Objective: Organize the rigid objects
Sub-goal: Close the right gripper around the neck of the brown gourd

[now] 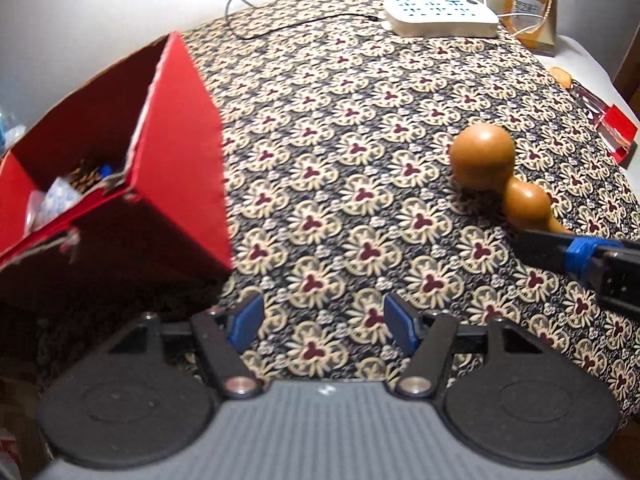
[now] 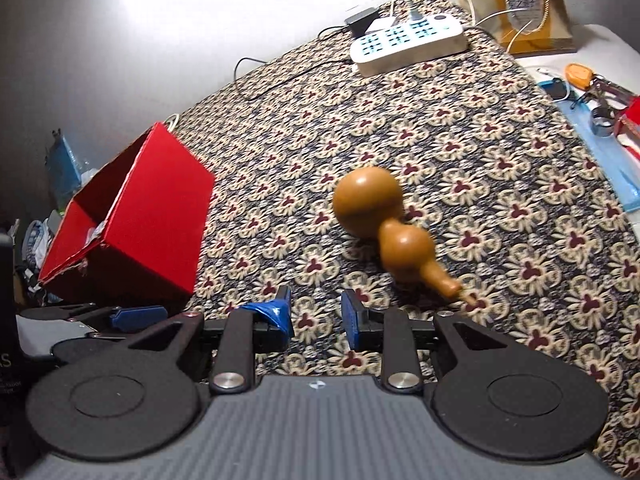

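A wooden gourd (image 2: 384, 228) lies on its side on the table (image 2: 500, 152), which is covered with a flower-patterned cloth; its narrow stem points toward the right tongs (image 2: 316, 316). A red cardboard box (image 2: 132, 220) stands well apart to the left, with a few items already inside. The step in hand appears to be reaching for the gourd. The right tongs stand slightly open and empty, short of the stem. The left tongs (image 1: 324, 322) are wider open, also empty, over bare cloth beside the box. The next move likely calls for closing on the gourd's waist or neck, since the round, smooth body may roll.
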`<state>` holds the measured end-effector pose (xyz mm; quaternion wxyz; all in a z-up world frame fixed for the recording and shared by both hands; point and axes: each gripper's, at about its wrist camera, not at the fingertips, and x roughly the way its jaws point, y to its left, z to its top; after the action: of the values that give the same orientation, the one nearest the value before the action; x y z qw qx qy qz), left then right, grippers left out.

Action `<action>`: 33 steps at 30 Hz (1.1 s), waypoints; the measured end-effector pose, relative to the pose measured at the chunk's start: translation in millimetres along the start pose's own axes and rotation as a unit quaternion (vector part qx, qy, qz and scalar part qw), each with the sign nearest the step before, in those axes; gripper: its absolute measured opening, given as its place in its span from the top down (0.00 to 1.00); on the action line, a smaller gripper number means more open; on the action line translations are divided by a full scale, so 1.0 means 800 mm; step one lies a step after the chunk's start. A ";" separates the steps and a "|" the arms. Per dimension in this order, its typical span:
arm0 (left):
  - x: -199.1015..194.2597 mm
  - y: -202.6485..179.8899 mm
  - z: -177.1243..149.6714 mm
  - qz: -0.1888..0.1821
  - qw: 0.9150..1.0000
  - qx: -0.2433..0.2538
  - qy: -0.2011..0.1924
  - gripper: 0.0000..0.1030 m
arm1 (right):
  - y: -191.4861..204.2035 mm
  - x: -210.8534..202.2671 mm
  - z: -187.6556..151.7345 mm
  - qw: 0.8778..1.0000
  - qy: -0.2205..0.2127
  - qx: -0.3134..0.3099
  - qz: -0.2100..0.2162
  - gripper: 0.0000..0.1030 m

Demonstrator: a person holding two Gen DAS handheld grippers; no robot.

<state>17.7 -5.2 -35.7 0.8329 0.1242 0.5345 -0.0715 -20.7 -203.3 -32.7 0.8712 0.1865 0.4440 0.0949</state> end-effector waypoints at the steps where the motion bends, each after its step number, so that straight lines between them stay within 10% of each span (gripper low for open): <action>1: 0.002 -0.003 0.002 -0.002 1.000 0.001 -0.001 0.36 | -0.002 -0.002 0.002 1.000 -0.006 -0.003 -0.008 0.91; 7: 0.022 -0.017 0.010 -0.042 0.999 -0.002 0.005 0.36 | -0.040 -0.009 0.022 0.998 -0.029 0.003 -0.051 0.91; 15: 0.046 -0.026 0.012 -0.119 0.992 -0.013 0.037 0.36 | -0.079 0.020 0.039 0.997 0.013 0.079 -0.006 0.91; 24: 0.043 -0.021 0.020 -0.140 0.990 -0.007 0.015 0.35 | -0.066 0.067 0.035 0.985 0.081 0.138 0.072 0.88; 33: 0.053 -0.028 0.043 -0.147 0.989 0.008 -0.009 0.34 | -0.049 0.092 0.055 0.990 0.066 0.110 0.065 0.87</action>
<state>60.2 -36.2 -63.5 0.8169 0.0499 0.5393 -0.1984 57.9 -225.8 -79.4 0.8061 0.3027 0.4956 0.1140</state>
